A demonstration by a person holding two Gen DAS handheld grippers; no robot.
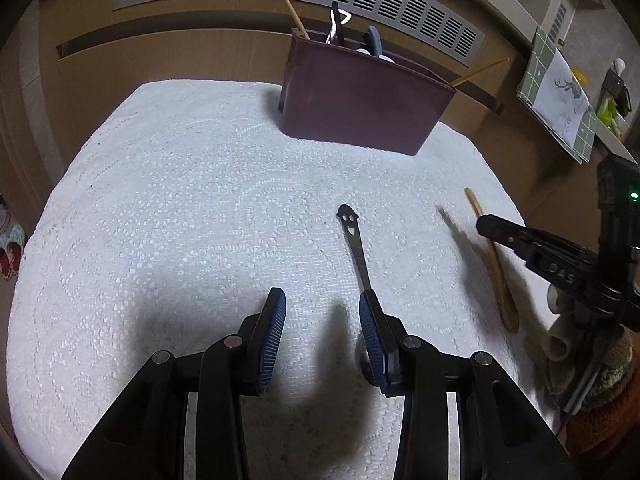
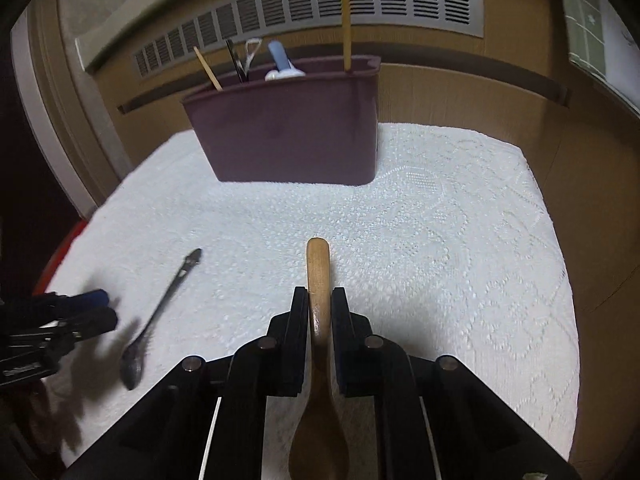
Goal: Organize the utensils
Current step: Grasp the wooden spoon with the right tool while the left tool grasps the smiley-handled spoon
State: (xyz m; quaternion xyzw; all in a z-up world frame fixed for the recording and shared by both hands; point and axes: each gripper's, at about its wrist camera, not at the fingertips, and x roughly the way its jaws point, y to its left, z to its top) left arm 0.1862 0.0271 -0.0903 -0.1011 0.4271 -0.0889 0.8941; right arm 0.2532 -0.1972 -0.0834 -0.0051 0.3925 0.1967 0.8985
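Our right tongs [image 2: 320, 312] clamped on one wooden spoon [image 2: 318, 276] over the surface [image 2: 440, 240], our left tongs [image 1: 322, 332] wide apart, empty, beside one metal spoon [image 1: 354, 240], one maroon holder [image 2: 284, 132] behind.

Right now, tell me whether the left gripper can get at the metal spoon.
Probably yes. The left gripper is open just beside the metal spoon, which lies flat on the white cloth with nothing over it.
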